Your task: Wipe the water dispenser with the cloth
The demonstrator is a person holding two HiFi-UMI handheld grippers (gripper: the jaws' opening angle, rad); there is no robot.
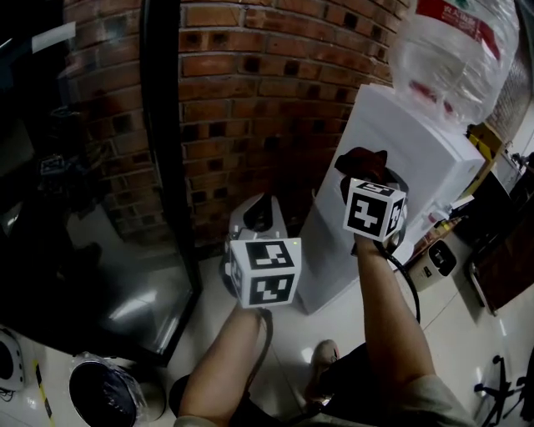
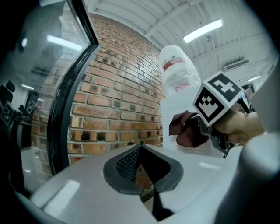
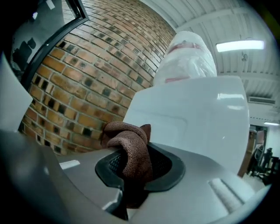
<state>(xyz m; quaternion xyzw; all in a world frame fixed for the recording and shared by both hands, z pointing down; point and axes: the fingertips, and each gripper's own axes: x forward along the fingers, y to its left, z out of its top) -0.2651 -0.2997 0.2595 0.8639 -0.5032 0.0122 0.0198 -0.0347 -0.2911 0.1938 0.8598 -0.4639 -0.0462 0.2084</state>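
**Right claw (image 3: pixel 133 164) holds cloth (image 3: pixel 127 140) at water dispenser (image 3: pixel 197 118)**

Jaws clamp the bunched brown cloth against the white dispenser's upper panel, below its upturned bottle (image 1: pixel 450 50). Left claw (image 2: pixel 139 151), jaws together and empty, faces the brick wall (image 2: pixel 118 105).

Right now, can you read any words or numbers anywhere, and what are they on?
No text here can be read for certain.
On the water bottle, the red label carries print, but it is too blurred to read.
On the marker cubes there are only black-and-white square patterns, no letters or numbers.
On the water dispenser, no writing shows on its white body.
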